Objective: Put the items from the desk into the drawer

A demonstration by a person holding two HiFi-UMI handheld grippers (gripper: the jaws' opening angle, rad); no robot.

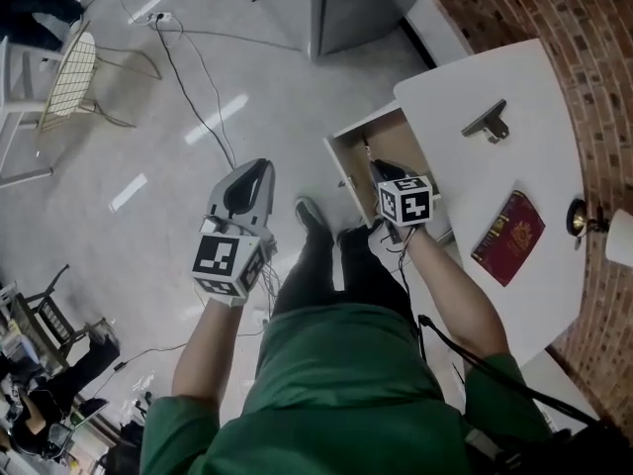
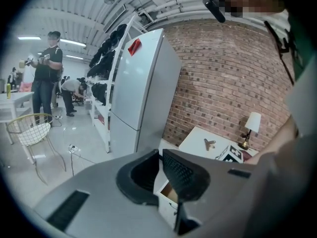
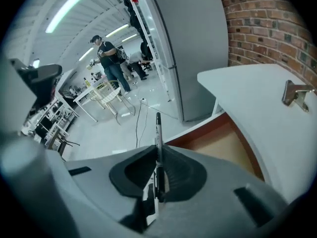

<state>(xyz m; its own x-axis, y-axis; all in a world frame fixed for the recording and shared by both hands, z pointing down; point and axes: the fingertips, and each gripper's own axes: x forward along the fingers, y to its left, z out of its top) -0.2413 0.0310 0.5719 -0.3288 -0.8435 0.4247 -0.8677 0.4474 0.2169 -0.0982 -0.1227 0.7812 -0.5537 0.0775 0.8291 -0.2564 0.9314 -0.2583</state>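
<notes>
Black and slim, a marker pen (image 3: 157, 128) is pinched between the pads of the right claw (image 3: 159, 155), its capped end sticking out past the tips. In the head view this claw hangs over the open drawer (image 1: 344, 166), which is pulled out from the front edge of the white table (image 1: 475, 186), near its far corner. The pen looks light and stiff. Its smooth round barrel could roll or twist in the grip, so holding it across the middle, as it is held now, seems the right way. By my reading, letting it go low inside the wooden drawer would stop it bouncing out.

The left claw (image 1: 259, 171) is off the table, over the floor. Its jaws are pressed nearly together with nothing between them.

Still on the table are a metal binder clip (image 1: 486, 122) toward the far end and a red booklet (image 1: 508, 237) closer to the person, toward the edge along the brick wall. The clip is small and hard, and probably best taken by its raised handles. The booklet lies flat and thin, so a claw would likely need to get under one edge. A small lamp (image 1: 619, 237) stands at the wall-side edge.
</notes>
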